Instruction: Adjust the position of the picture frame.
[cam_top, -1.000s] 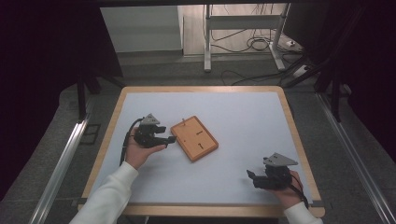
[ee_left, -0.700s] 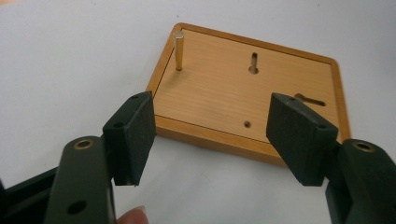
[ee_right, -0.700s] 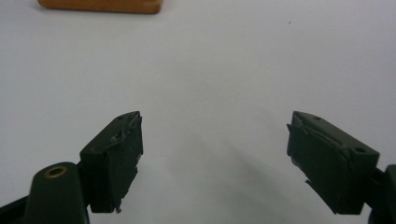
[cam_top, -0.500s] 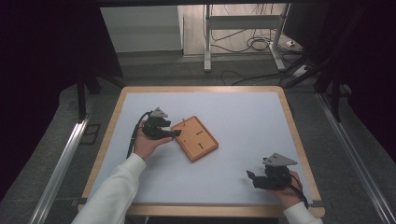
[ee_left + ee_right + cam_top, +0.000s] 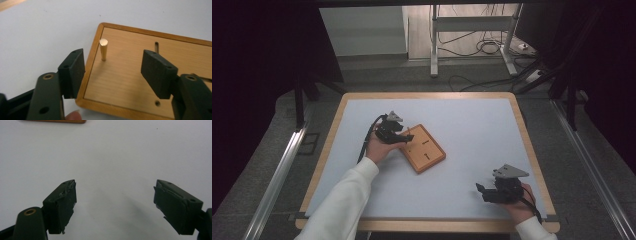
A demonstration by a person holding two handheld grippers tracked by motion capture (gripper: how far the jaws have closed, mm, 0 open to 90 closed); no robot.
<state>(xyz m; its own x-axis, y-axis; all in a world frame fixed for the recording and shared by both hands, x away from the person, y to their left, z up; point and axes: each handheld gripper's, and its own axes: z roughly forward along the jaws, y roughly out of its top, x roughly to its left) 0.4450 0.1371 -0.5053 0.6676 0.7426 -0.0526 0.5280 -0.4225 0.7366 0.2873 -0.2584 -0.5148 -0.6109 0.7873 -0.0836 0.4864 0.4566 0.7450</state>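
We hold the left tool [image 5: 112, 72] spread over the wooden board [image 5: 130, 82]; we should centre its jaws on the brass peg [image 5: 103, 49] before pinching. The right tool [image 5: 115, 207] rests spread on the counter [image 5: 472, 120].

The left gripper [image 5: 112, 72] has its two black jaws wide apart. Between them lies the near left corner of a wooden board [image 5: 130, 82] with a darker raised rim. A small brass peg [image 5: 103, 50] stands in the board near its left edge, a little tilted. Farther right there is a narrow slot [image 5: 156, 46], and a small hole [image 5: 157, 102] near the right jaw. The board lies on a white table surface [image 5: 45, 32]. A fingertip [image 5: 73, 116] shows at the bottom edge.
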